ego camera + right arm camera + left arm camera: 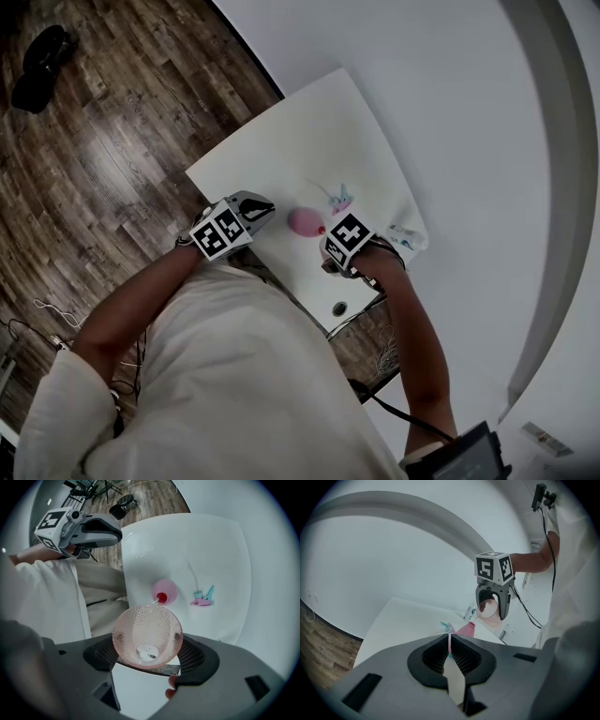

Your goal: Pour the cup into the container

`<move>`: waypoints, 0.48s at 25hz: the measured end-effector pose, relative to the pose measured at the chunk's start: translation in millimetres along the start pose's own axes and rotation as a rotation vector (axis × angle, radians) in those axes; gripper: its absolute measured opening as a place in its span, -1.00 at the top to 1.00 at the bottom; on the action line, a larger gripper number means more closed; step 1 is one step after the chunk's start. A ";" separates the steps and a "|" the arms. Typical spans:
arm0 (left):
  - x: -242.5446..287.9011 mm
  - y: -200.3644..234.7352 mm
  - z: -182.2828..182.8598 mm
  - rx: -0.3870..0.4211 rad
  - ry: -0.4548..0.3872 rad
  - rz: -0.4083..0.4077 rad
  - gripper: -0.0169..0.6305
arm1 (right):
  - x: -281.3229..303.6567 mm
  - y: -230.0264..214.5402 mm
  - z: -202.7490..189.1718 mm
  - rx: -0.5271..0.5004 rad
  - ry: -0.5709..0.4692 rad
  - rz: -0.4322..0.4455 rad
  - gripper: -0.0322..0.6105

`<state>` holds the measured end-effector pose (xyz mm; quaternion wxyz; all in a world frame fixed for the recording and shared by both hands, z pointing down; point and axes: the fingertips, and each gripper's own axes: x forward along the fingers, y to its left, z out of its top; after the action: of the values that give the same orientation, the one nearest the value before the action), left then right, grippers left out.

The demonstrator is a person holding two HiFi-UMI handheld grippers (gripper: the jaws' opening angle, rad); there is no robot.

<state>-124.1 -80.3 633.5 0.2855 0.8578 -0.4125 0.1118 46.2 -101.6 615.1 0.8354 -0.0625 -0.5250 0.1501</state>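
Between the jaws of the right gripper [150, 654] a translucent pink dimpled plastic cup [147, 634] is clamped, the pads being pressed against its two sides with the jaws spread to the cup's width. The cup is tipped forward and down, away from the gripper, so that its far lip is held just above the red mouth of the small pink round-bodied container [163, 592]. The container is stood upright on the white tabletop [206, 541], just ahead of and below the right gripper. Beyond the container and to that gripper's right, a small teal and pink object [203, 598] is seen lying on the tabletop; what it is cannot be told. The left gripper [450, 652] is held over the table's edge with its jaws brought together and nothing gripped between them, pointed toward the container and the tipped cup.
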 end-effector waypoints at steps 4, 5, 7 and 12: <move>-0.5 1.7 -0.7 -0.001 0.000 0.001 0.91 | -1.9 1.0 0.1 0.000 0.008 0.004 -0.26; -0.6 2.2 -0.9 -0.001 0.000 0.001 0.91 | -2.5 1.3 0.2 0.000 0.010 0.004 -0.26; -1.3 3.1 -1.2 -0.002 0.000 0.001 0.91 | -3.5 1.9 0.3 -0.001 0.014 0.005 -0.26; -0.1 1.3 -1.3 -0.005 -0.001 0.001 0.91 | -3.7 2.2 -3.3 -0.004 0.023 0.008 -0.26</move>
<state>-125.1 -80.2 635.0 0.2873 0.8570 -0.4133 0.1107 47.3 -100.5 609.8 0.8407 -0.0679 -0.5154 0.1515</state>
